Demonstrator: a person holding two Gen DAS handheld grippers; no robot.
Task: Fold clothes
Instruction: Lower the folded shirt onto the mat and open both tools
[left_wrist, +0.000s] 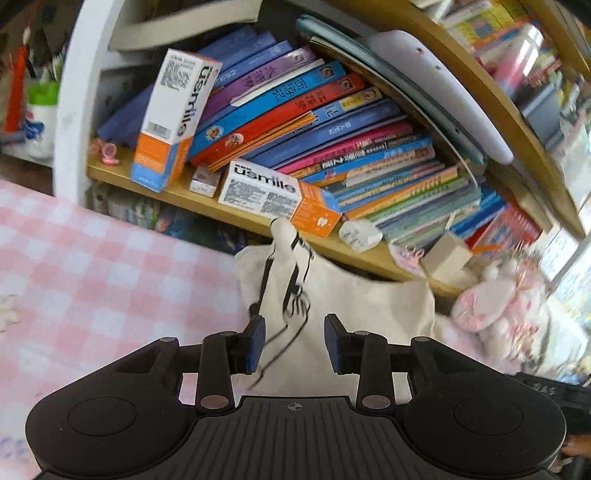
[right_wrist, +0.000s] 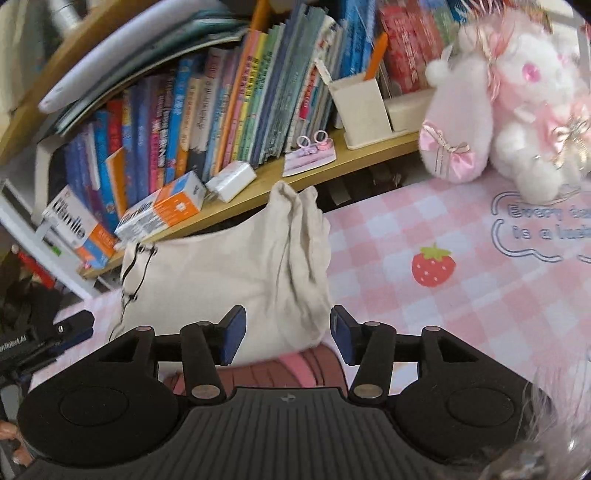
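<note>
A cream garment (left_wrist: 354, 310) with black line print lies bunched on the pink checked mat (left_wrist: 92, 266), against the bookshelf. My left gripper (left_wrist: 294, 343) is open, its blue pads apart over the garment's near edge, holding nothing. In the right wrist view the same garment (right_wrist: 229, 273) lies folded over, one end sticking up. My right gripper (right_wrist: 283, 338) is open just above its near edge. A maroon and pink striped cloth (right_wrist: 295, 369) shows under the right gripper.
A wooden bookshelf (left_wrist: 229, 212) with many books and orange-white boxes (left_wrist: 173, 118) runs along the back. A pink plush toy (right_wrist: 509, 99) sits at the right on the mat (right_wrist: 461, 295). A white pen holder (right_wrist: 360, 107) stands on the shelf. The other gripper's body (right_wrist: 40, 339) shows at left.
</note>
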